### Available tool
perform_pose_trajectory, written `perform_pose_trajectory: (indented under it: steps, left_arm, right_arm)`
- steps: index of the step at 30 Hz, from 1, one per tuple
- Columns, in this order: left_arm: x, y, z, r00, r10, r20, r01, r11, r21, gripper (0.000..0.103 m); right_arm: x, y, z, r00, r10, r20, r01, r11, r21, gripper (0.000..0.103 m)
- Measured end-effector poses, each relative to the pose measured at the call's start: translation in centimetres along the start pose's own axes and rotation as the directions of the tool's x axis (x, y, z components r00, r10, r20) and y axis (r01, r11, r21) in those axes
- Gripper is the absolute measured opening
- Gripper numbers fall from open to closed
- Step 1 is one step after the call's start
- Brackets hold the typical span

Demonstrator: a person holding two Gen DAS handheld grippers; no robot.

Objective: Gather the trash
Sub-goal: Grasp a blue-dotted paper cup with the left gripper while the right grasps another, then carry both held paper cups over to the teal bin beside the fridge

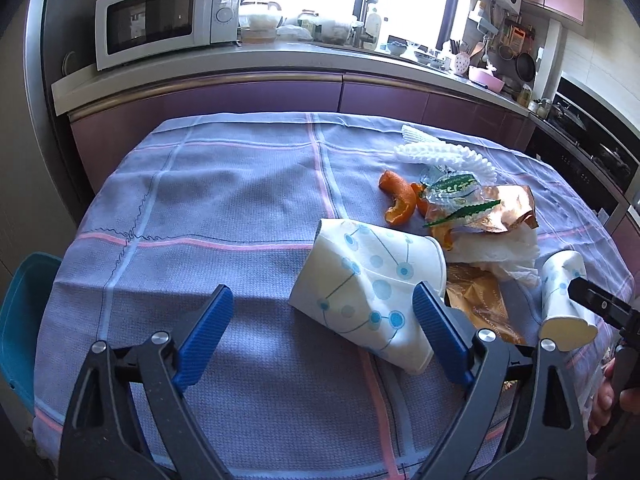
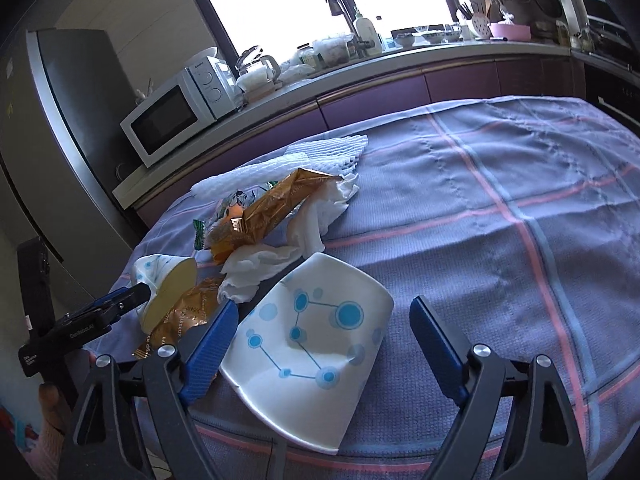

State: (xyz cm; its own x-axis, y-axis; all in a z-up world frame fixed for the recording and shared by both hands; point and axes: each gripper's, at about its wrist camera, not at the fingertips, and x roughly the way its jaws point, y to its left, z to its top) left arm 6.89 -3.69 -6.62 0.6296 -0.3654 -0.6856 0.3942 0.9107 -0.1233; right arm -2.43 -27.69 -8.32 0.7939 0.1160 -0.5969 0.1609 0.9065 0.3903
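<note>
Two crushed paper cups with a blue dot pattern lie on the tabletop beside a heap of litter: orange peel, a clear plastic wrapper with green print, a copper foil wrapper, crumpled tissue and white foam fruit netting. Nothing appears collected yet; every piece seen rests on the blue plaid cloth, so the task is judged to be at its start. A teal container edge shows at the lower left of the left wrist view, off the tabletop; whether it is the bin cannot be told. The left gripper has its jaws spread wide and holds nothing; the larger cup lies on its side at the right of the gap, its lower edge passing behind the right-hand blue pad, with no pad pressing on it. The right gripper is likewise wide apart and empty; in its own view the smaller cup lies between the jaws, close against the left-hand pad, with clear cloth between it and the right-hand pad. Contact with the left-hand pad cannot be confirmed. In that view the left gripper's dark tip sits at the left edge, just beside the larger cup's base. Remaining work: grip each cup, then clear the heap in the upper part of both views.
</note>
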Motion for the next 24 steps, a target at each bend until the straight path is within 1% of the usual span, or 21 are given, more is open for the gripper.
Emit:
perform_pose_trajectory:
  steps: [2,3,5,7,8,9,10,12,14,17,19,20,21,24]
  left_arm:
    - [0.5,0.4,0.4,1.000,-0.011,-0.005,0.011,1.000,-0.010,0.089]
    - [0.7,0.5,0.6,1.000,-0.015,-0.007,0.015,1.000,-0.010,0.087]
    - [1.2,0.6,0.9,1.000,-0.029,-0.011,0.029,1.000,-0.006,0.083]
    - [0.8,0.8,1.1,0.999,-0.046,-0.010,0.046,0.999,0.007,0.079]
    - [0.8,0.8,1.2,0.998,-0.059,-0.012,0.059,0.998,0.015,0.074]
    - [0.8,0.7,1.3,0.997,-0.075,-0.014,0.075,0.997,0.023,0.069]
    - [0.9,0.6,1.5,0.996,-0.089,-0.018,0.089,0.996,0.029,0.067]
    - [0.9,0.5,1.5,0.993,-0.119,-0.026,0.120,0.992,0.042,0.057]
    - [0.8,0.5,1.6,0.988,-0.149,-0.031,0.150,0.988,0.044,0.050]
    - [0.5,0.4,1.6,0.989,-0.148,-0.028,0.149,0.987,0.051,0.047]
    - [0.3,0.5,1.5,0.989,-0.147,-0.022,0.148,0.988,0.053,0.044]
    - [0.0,0.5,1.4,0.990,-0.143,-0.015,0.143,0.988,0.053,0.039]
    - [-0.2,0.5,1.5,0.990,-0.141,-0.008,0.141,0.988,0.055,0.038]
    - [-0.6,0.7,1.3,0.990,-0.140,-0.006,0.141,0.988,0.058,0.037]
  right_arm:
    - [0.3,-0.6,-0.1,0.999,0.033,-0.018,-0.033,0.999,0.038,0.078]
    - [0.5,-0.7,-0.1,0.998,0.052,-0.026,-0.050,0.997,0.055,0.072]
    - [0.6,-1.0,-0.2,0.996,0.077,-0.034,-0.074,0.994,0.082,0.066]
    - [0.5,-1.2,-0.2,0.996,0.087,-0.034,-0.084,0.992,0.093,0.057]
    - [0.4,-1.2,-0.1,0.995,0.093,-0.029,-0.090,0.991,0.097,0.051]
    - [0.3,-1.3,0.0,0.994,0.101,-0.027,-0.098,0.990,0.100,0.049]
    - [0.2,-1.2,0.0,0.994,0.104,-0.027,-0.101,0.990,0.095,0.049]
    - [0.1,-0.9,0.1,0.995,0.097,-0.021,-0.095,0.992,0.079,0.048]
    - [0.0,-0.8,0.1,0.994,0.104,-0.018,-0.103,0.992,0.075,0.048]
    - [-0.8,-0.7,0.1,0.993,0.117,-0.003,-0.117,0.991,0.067,0.048]
    - [-1.2,-0.6,0.4,0.993,0.116,0.009,-0.116,0.992,0.055,0.047]
    - [-1.4,-0.6,0.5,0.993,0.120,0.013,-0.120,0.991,0.053,0.047]
    - [-1.6,-0.6,0.6,0.993,0.121,0.017,-0.121,0.991,0.049,0.047]
    - [-2.3,-0.2,1.1,0.991,0.130,0.033,-0.131,0.991,0.034,0.047]
